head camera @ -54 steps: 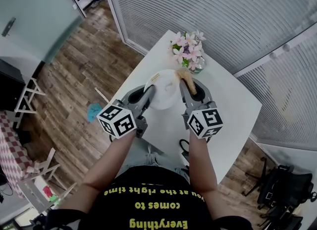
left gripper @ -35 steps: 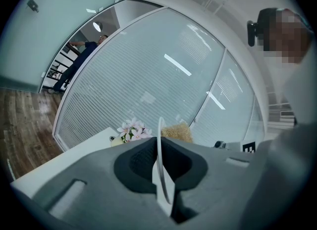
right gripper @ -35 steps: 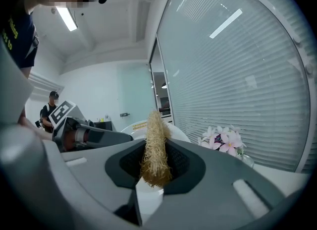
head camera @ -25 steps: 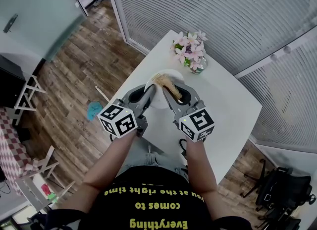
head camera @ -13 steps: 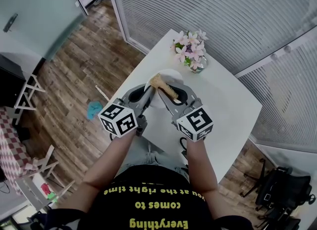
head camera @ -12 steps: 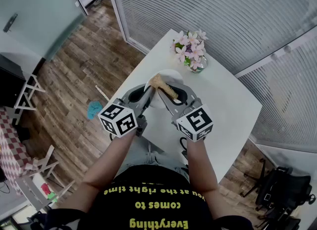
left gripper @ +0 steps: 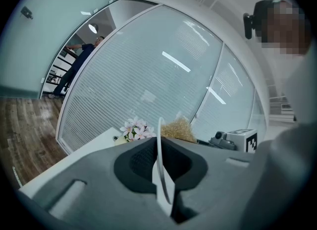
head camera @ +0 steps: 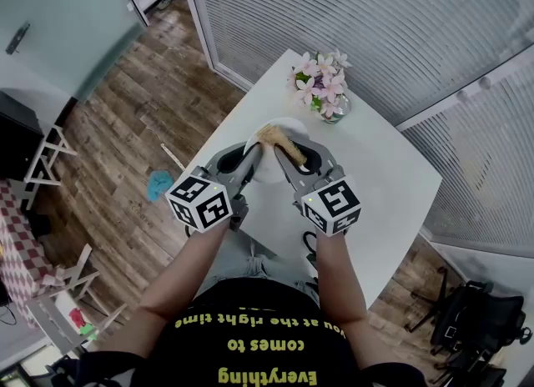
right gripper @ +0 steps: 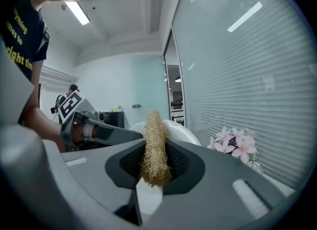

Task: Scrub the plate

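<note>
A white plate (head camera: pixel 269 153) is held up on edge over the white table (head camera: pixel 392 185). My left gripper (head camera: pixel 250 153) is shut on its rim; in the left gripper view the plate (left gripper: pixel 161 167) shows edge-on between the jaws. My right gripper (head camera: pixel 286 153) is shut on a tan loofah scrubber (head camera: pixel 274 137), which lies against the upper part of the plate. In the right gripper view the scrubber (right gripper: pixel 154 147) fills the gap between the jaws, with the plate (right gripper: pixel 178 131) just behind it and the left gripper (right gripper: pixel 99 132) to the left.
A glass vase of pink flowers (head camera: pixel 321 87) stands at the table's far edge, close behind the plate. White blinds (head camera: pixel 400 27) line the wall beyond. Wooden floor (head camera: pixel 125 127) lies left of the table, with a blue cloth (head camera: pixel 156 185) on it.
The right gripper swept the scrubber leftward across the plate, then back a little to the right. The left gripper and plate have stayed nearly still.
</note>
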The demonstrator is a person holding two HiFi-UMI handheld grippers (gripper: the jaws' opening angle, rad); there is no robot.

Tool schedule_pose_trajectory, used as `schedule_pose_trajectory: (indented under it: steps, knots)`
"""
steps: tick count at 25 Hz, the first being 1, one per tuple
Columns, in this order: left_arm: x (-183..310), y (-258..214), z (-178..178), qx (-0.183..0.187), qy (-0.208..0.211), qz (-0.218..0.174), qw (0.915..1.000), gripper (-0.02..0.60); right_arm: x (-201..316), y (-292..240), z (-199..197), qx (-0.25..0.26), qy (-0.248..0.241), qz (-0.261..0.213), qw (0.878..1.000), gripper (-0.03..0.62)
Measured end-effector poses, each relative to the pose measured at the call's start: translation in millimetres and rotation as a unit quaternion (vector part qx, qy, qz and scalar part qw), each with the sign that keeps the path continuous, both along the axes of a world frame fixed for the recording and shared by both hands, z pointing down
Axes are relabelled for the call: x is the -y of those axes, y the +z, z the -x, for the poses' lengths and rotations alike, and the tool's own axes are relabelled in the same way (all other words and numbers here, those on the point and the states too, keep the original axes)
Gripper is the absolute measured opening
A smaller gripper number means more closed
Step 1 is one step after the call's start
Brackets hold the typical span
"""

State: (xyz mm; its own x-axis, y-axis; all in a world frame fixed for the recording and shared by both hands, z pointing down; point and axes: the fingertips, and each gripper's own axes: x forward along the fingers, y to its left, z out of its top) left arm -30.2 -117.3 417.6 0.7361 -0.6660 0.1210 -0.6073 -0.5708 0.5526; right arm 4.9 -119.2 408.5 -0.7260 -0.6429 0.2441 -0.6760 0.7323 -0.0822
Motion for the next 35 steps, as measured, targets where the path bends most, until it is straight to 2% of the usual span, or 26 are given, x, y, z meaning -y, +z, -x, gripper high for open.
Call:
schedule_pose_trajectory:
  steps: [7,19,35]
  knots:
    - [0,-1,1,-0.005,-0.002,0.001,1.0000,0.020,9,4,-24,-0.004,0.041,0.003,0.999,0.066]
    - [-4,-3,1,-0.019,-0.001,0.005,0.9998,0.020,19,-1,-66,0.023,0.113,-0.009,0.993,0.066]
    - [-2,-3,-1,-0.021,-0.006,0.007,0.9997,0.020,12,4,-49,0.023,0.099,-0.017,0.995,0.066]
